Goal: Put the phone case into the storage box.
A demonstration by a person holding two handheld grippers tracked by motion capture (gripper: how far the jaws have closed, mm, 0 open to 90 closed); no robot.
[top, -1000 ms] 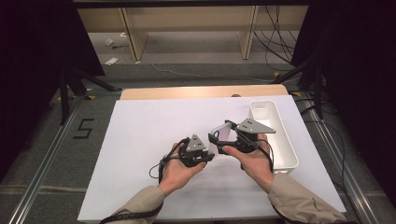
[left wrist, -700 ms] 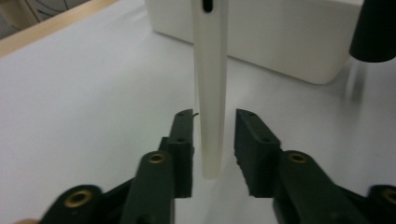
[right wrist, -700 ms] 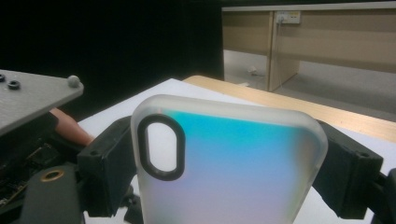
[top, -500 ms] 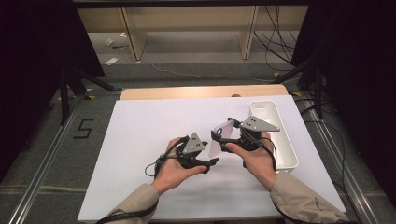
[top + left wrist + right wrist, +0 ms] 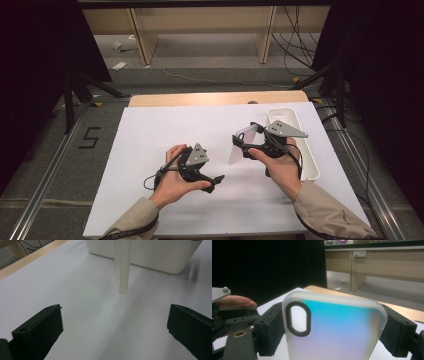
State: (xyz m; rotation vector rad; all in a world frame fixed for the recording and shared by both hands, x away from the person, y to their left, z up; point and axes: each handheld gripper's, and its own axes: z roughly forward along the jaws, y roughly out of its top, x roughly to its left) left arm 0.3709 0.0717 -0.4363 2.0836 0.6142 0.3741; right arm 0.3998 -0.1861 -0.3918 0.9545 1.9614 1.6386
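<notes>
Gripping a light, slightly flexible, slippery phone case point(image 5: 332, 327) by its side edges, the right gripper point(image 5: 250, 140) holds while the left gripper point(image 5: 212, 181) has just been opening, empty.

left gripper point(image 5: 212, 181): let go of phone case point(image 5: 241, 145), jaws just opened wide, nothing between them | left hand point(image 5: 175, 177): drawn back from the case toward the near left, slightly lifted | phone case: now gripped by right gripper point(image 5: 246, 141) alone, hanging on edge, apart from left gripper
</notes>
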